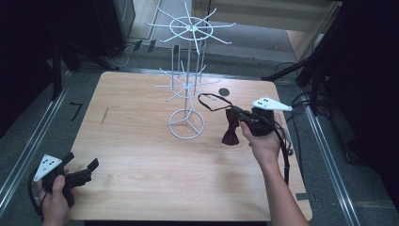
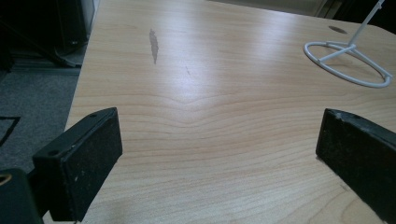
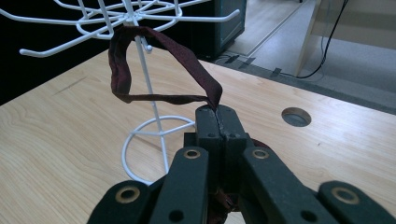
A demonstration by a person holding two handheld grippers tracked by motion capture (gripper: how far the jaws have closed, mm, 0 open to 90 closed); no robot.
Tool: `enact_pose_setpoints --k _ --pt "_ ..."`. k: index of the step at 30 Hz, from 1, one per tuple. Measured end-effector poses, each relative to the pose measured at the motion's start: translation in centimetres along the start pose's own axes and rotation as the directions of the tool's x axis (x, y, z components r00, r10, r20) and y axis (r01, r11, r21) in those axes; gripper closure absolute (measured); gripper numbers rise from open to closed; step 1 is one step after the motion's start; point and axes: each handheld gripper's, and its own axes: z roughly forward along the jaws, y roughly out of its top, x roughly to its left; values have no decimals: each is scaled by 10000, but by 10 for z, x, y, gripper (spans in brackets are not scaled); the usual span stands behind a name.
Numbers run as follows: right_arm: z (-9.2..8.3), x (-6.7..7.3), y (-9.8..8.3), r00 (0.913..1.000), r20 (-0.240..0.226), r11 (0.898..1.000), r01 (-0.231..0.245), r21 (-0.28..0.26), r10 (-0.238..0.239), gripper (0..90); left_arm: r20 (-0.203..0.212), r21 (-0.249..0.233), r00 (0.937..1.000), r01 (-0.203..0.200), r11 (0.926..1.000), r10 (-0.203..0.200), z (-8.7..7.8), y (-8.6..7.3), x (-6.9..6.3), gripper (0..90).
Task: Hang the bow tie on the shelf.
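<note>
Holding the dark red bow tie (image 1: 231,132) up over the right half of the desk (image 1: 141,155), right tongs (image 1: 244,118) clamped fully together on its strap, just beside the ringed foot of the white wire rack (image 1: 187,80). Dangling the bow itself below the jaws, nearly brushing the wood by the look of it from the high view. Standing the strap loop (image 3: 154,65) up and open ahead of the closed jaws in the right gripper view, its top edge lined up with the upper spokes of the rack, though whether touching a spoke or merely crossing in front of it is impossible to tell.

Resting the left tongs (image 1: 83,174) at the near left corner of the desk, jaws spread wide, gripping nothing, bare wood between them in the left gripper view.

Judging the step as hanging the loop on a hook of the rack. Doing it well probably means keeping the clamp firm on the strap, keeping the loop open and facing a spoke end, lifting over the upturned tip, then lowering before letting go. Watching for the light rack tipping or spinning under a sideways tug; steadying its foot with the idle left tongs looking like a sensible option.
</note>
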Motion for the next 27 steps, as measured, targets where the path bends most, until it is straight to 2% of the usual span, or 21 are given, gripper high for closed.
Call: enact_pose_setpoints --k 13,27 --pt "22 9 -1 9997 -148 9998 -191 62 192 900 29 -6 10000 0 10000 0 0 0 0 10" --pt "49 11 -5 9983 -176 9983 -561 149 563 900 56 -3 10000 -2 10000 2 0 0 0 10"
